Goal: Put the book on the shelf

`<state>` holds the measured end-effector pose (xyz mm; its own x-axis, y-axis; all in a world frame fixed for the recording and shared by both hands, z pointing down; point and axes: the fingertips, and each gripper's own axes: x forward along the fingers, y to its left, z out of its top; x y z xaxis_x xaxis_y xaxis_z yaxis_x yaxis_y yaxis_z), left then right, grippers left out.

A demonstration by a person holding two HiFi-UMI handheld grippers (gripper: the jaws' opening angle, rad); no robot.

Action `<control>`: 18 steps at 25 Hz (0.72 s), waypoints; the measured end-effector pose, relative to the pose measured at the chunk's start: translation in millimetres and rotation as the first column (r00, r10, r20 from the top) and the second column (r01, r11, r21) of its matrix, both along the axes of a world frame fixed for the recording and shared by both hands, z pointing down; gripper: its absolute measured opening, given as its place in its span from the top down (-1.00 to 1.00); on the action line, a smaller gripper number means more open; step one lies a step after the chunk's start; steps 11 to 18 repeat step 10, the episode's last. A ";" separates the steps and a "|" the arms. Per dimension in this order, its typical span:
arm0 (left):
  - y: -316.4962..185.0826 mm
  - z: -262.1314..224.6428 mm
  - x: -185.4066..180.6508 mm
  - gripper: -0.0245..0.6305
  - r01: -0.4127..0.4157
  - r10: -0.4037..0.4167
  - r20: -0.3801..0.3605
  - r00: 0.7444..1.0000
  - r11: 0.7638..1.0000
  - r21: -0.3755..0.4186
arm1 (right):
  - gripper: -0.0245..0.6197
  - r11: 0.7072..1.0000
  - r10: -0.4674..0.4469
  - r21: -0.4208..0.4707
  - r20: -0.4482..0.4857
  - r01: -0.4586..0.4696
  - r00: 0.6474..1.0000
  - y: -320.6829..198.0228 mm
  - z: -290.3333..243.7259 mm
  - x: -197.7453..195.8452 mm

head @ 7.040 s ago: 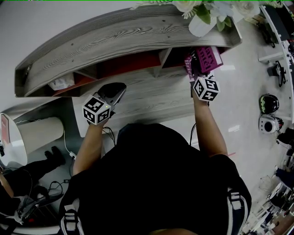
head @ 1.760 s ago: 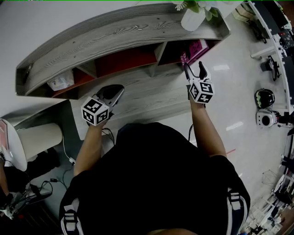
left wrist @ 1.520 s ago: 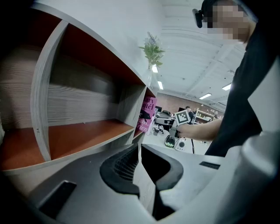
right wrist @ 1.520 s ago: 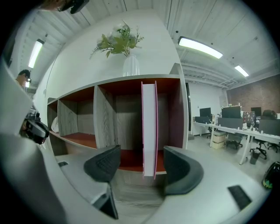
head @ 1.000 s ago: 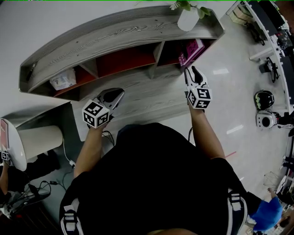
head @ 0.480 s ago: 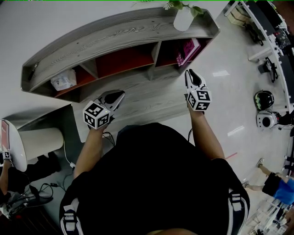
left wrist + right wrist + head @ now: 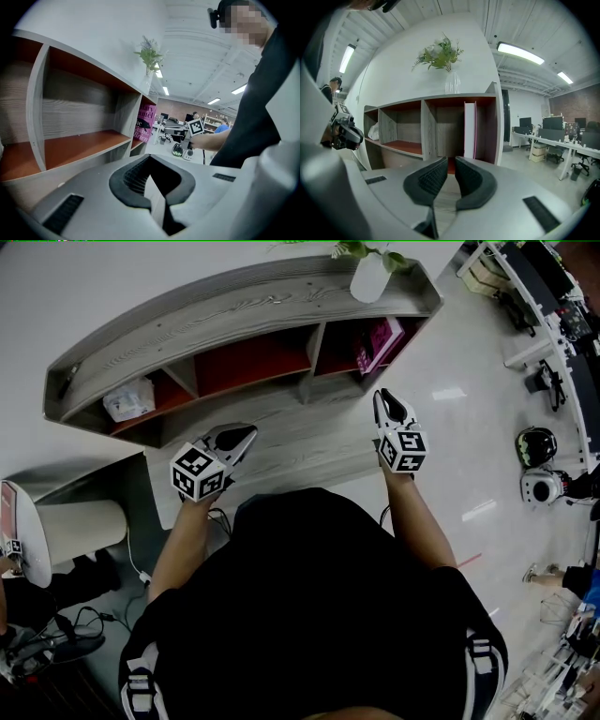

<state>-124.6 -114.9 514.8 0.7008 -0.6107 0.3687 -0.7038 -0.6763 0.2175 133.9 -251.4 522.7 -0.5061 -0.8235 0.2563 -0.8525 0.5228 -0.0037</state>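
Observation:
The pink book (image 7: 380,338) stands upright in the right-hand compartment of the grey wooden shelf (image 7: 234,306). In the right gripper view the book (image 7: 469,129) leans against that compartment's right wall. My right gripper (image 7: 382,397) is a short way in front of that compartment, apart from the book. Its jaws have just been closing and stand shut with nothing between them (image 7: 450,166). My left gripper (image 7: 246,434) hovers over the low ledge before the middle compartment, shut and empty (image 7: 150,161).
A white vase with greenery (image 7: 368,277) stands on the shelf top above the book. A white bundle (image 7: 129,401) lies in the left compartment. A white cylinder (image 7: 80,517) stands at the left, and helmets (image 7: 534,442) lie on the floor at the right.
The right gripper let go of the book in the right compartment, drew back from the shelf and shut its jaws. The left gripper has barely shifted.

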 end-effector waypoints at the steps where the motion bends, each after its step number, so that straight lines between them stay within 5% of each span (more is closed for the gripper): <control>1: 0.3 0.0 1.8 0.86 -0.004 0.004 0.000 1.000 1.000 0.000 | 0.73 1.000 -0.001 -0.004 0.001 0.001 1.000 1.9 1.6 0.6; 18: 9.8 9.6 15.4 0.86 -0.038 0.038 0.046 0.998 0.999 -0.009 | 0.75 1.000 -0.011 -0.026 -0.006 0.011 1.000 12.5 10.8 6.3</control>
